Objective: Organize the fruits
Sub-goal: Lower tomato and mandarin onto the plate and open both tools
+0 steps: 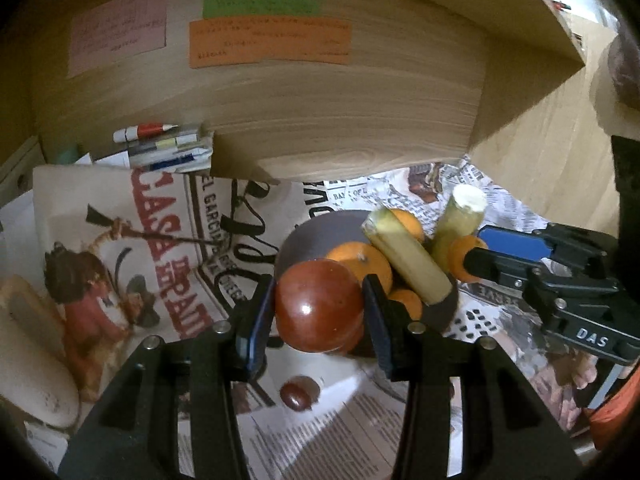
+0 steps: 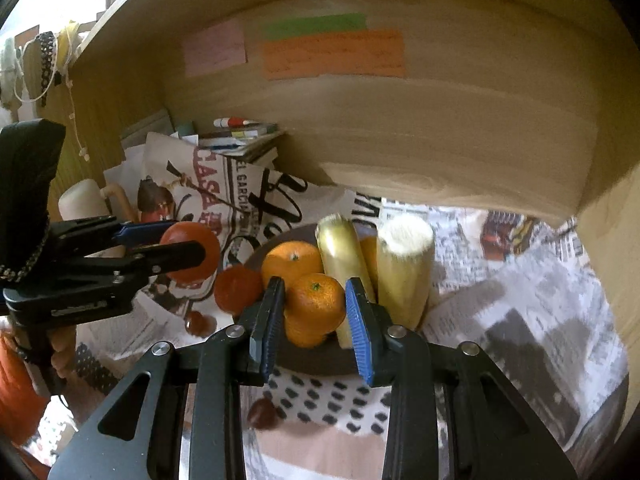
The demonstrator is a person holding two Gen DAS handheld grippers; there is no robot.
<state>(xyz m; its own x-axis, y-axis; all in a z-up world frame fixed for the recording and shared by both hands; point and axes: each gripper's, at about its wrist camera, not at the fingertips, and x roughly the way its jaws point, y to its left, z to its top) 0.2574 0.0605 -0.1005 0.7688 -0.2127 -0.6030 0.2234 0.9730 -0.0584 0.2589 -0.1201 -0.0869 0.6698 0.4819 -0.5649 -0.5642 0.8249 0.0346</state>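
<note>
Two pale stalks (image 2: pixel 404 268) lean in the plate (image 2: pixel 320 364) beside oranges (image 2: pixel 292 262).

Printed in white on the black body of the right gripper (image 1: pixel 474 264): "DAS". On the newspaper sheet (image 1: pixel 168 240) spread under the fruit, large red capitals "CASA", upside down, with a further red word below too distorted to read. Beside it in black, "EL GARCIA". Handwriting on the pink note (image 1: pixel 118 32), green note (image 1: pixel 260 6) and orange note (image 1: pixel 270 44) on the wooden panel: illegible.
</note>
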